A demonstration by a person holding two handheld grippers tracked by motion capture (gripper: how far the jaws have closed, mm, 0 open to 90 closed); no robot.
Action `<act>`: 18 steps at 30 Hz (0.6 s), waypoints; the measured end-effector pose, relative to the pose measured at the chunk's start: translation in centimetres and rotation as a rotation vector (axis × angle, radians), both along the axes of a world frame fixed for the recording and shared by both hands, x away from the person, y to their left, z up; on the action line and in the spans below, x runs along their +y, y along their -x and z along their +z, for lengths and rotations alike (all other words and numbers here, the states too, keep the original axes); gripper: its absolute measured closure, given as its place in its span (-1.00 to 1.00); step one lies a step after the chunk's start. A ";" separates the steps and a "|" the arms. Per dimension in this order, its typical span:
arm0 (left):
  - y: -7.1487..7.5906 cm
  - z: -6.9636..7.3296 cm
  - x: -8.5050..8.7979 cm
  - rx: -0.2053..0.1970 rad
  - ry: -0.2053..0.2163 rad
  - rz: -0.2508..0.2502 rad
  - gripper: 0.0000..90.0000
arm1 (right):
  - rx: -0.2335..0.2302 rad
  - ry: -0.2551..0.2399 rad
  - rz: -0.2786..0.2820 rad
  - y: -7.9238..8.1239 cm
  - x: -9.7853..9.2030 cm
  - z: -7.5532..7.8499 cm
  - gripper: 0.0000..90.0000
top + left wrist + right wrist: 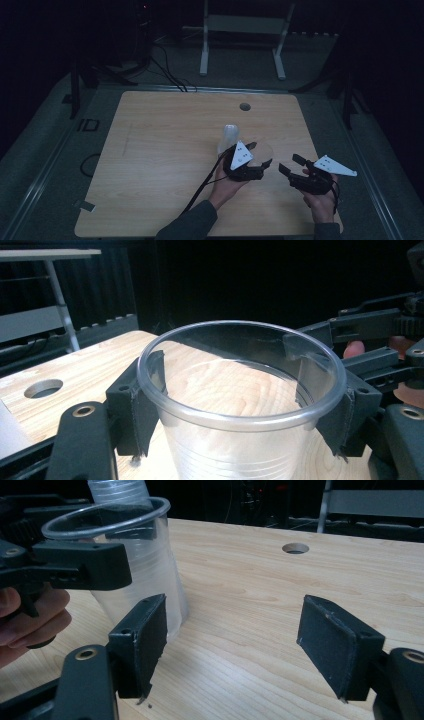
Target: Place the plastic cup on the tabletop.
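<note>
A clear plastic cup (235, 440) stands upright with its base at the tabletop. My left gripper (240, 405) is shut on it, one black pad (145, 405) pressed against each side just under the rim. In the high view the cup (263, 150) sits between that gripper's (260, 155) jaws at the table's front right. My right gripper (235, 640) is open, nothing between its pads, and stands just to the right of the cup (145, 575). In the high view the right gripper (288, 163) points left toward the cup.
A stack of clear cups (229, 136) stands just behind and left of the held cup. The wooden table (165, 150) has a round hole (244, 106) near its far edge. A white frame stand (242, 35) is on the floor beyond the table.
</note>
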State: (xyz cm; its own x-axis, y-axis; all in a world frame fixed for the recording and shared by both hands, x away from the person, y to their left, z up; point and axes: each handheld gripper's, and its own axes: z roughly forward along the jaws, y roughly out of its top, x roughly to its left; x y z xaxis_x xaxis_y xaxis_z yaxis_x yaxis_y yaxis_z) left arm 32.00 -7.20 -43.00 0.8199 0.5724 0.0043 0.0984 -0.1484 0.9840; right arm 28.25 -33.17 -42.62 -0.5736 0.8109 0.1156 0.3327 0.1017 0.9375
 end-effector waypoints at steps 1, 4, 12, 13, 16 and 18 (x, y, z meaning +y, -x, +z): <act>0.0 -0.1 0.0 0.001 -0.001 -0.001 -0.37 | -0.001 -0.001 0.000 0.0 0.0 0.0 -0.38; 0.0 -0.3 0.0 0.003 0.005 -0.003 -0.37 | -0.001 -0.001 0.000 0.0 0.0 0.0 -0.38; -0.1 -0.6 0.0 0.006 0.004 -0.005 -0.37 | 0.002 0.001 0.002 0.0 0.0 -0.1 -0.38; -0.1 -0.6 -0.1 0.008 0.006 -0.005 -0.38 | 0.002 0.001 0.003 0.0 0.0 -0.1 -0.38; -0.1 -0.8 -0.1 0.010 0.006 -0.007 -0.38 | 0.002 0.000 0.002 0.0 -0.1 -0.1 -0.38; -0.1 -0.9 -0.2 0.013 0.003 -0.008 -0.38 | 0.002 -0.001 0.001 0.0 -0.1 -0.1 -0.38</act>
State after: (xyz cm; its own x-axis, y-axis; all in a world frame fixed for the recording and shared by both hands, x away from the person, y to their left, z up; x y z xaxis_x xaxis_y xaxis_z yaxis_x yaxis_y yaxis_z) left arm 32.07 -7.40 -43.89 0.8247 0.5655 -0.0076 0.1097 -0.1468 0.9831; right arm 28.24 -33.26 -42.71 -0.5743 0.8102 0.1173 0.3343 0.1013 0.9370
